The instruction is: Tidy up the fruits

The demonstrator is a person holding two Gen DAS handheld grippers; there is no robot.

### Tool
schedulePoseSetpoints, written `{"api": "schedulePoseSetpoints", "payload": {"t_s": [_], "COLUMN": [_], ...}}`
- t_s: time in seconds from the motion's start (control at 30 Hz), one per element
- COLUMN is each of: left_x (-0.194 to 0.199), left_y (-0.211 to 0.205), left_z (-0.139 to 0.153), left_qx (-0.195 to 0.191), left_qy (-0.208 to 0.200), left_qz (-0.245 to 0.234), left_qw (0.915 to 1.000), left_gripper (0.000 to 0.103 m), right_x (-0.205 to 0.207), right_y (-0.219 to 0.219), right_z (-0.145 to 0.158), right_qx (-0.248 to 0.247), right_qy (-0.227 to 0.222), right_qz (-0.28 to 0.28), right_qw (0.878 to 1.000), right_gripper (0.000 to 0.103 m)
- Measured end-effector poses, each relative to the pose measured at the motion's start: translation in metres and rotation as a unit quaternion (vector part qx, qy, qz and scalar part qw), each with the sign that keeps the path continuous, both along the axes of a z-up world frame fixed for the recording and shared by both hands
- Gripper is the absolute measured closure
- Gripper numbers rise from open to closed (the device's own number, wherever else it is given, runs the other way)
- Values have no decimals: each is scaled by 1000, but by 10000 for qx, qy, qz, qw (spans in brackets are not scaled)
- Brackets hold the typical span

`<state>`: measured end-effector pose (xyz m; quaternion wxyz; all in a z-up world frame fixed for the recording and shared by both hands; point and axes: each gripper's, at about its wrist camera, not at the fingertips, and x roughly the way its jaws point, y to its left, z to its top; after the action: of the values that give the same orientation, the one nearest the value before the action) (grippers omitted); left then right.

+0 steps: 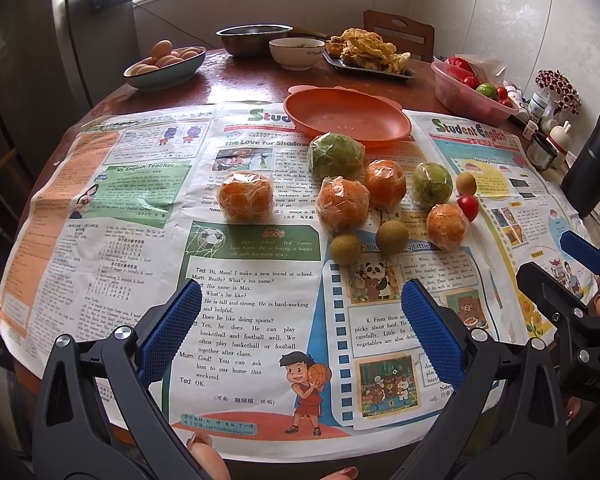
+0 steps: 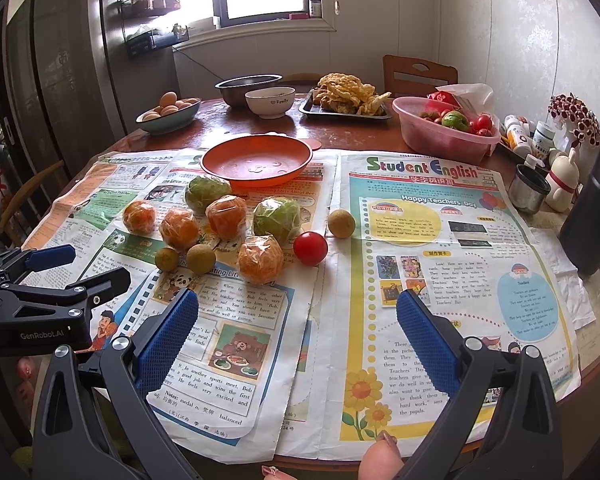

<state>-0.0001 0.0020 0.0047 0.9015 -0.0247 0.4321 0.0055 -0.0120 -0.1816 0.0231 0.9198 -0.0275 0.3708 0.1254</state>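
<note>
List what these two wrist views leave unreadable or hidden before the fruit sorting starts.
- White bowl: contents too far and shallow-angled in both views.
- Pink tub: lower fruit hidden by its wall and the pieces on top.
- Wrapped green fruits: plastic film blurs the skin, so the kind is unclear.
- Dark bottle: cut off by the right edge in both views.
- Small jars: labels too small to read.
- Right gripper: in the left wrist view, partly cut by the frame edge.
</note>
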Motion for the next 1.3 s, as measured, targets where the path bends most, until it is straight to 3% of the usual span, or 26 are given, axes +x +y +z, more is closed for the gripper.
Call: {"api": "schedulePoseSetpoints", "payload": {"t_s": [1.0,1.3], "left_x": [6,30], "left_y": [5,35], "left_z": [-6,-11], "left_qx": [-22,88], "left_qy": [124,303], "left_qz": [-93,-5], "left_qw": [9999,9995], "left_gripper": [9,9], "right_x": [14,38], "right_y": [6,15], "right_z": [-10,-21], "right_qx": [-23,68], "right_qy": [208,458], "right_qz": [63,210], "right_qw": [9998,9987], "right_gripper": [4,4]}}
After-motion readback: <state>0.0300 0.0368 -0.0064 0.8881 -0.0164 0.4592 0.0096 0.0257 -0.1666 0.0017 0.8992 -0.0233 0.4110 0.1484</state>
